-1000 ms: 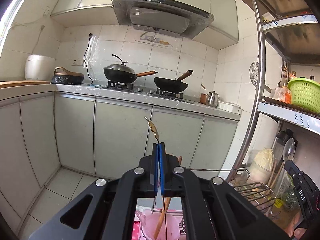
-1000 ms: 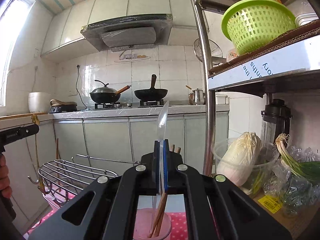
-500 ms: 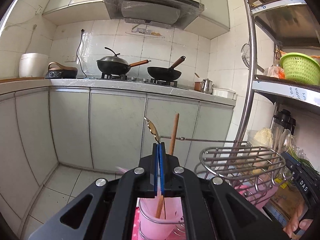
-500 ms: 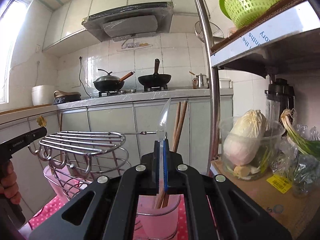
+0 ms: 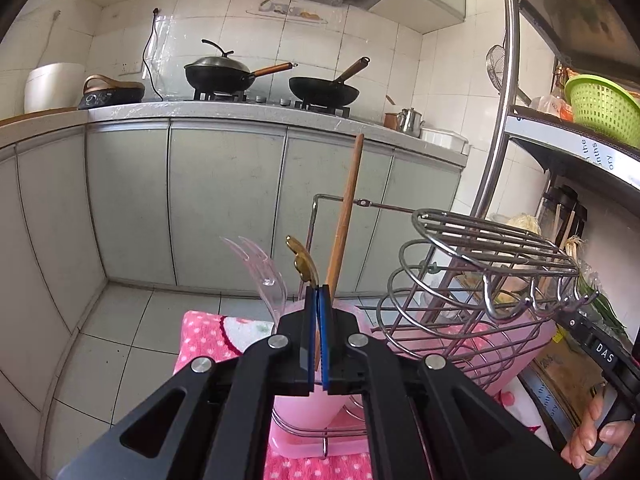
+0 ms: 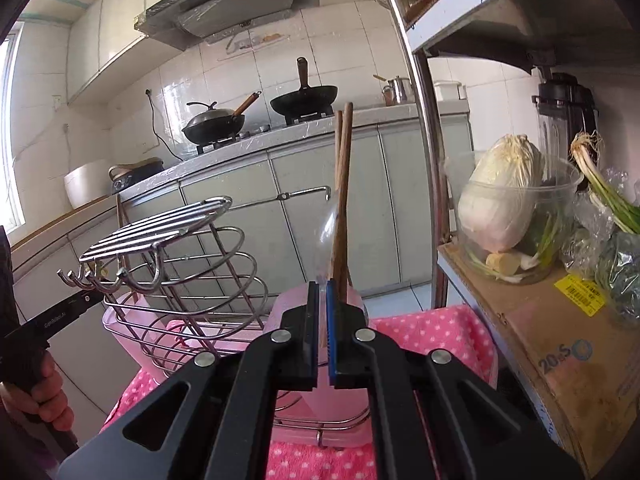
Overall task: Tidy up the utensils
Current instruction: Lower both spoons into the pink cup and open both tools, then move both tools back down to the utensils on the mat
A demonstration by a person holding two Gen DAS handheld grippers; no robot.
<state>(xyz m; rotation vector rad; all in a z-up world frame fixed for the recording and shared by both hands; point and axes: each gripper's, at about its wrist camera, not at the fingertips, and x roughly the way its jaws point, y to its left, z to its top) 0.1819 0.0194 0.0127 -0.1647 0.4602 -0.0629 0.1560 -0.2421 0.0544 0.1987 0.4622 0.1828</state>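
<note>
My left gripper [image 5: 317, 294] is shut on a brass-coloured utensil [image 5: 302, 262] whose end sticks up above the fingertips, right over a pink utensil cup [image 5: 304, 408]. A wooden chopstick [image 5: 346, 208] and a clear plastic fork [image 5: 264, 276] stand in that cup. My right gripper [image 6: 322, 290] is shut on a clear plastic spoon [image 6: 330, 228], held over a pink cup [image 6: 316, 420] with two wooden chopsticks [image 6: 343, 184] standing in it. A wire rack [image 6: 176, 248] with hooks stands beside the cup, also in the left wrist view [image 5: 484, 272].
The rack stands on a pink dotted cloth [image 6: 436, 328]. A metal shelf post [image 6: 420, 120] rises on the right, with a cabbage in a clear tub [image 6: 508, 204], spring onions [image 6: 600, 188] and a cardboard box [image 6: 560, 352]. Kitchen cabinets [image 5: 224, 204] and woks [image 5: 224, 74] lie behind.
Both grippers have dropped lower toward the pink cups, and both still hold their utensils. The rack and chopsticks now sit higher and closer in both views.
</note>
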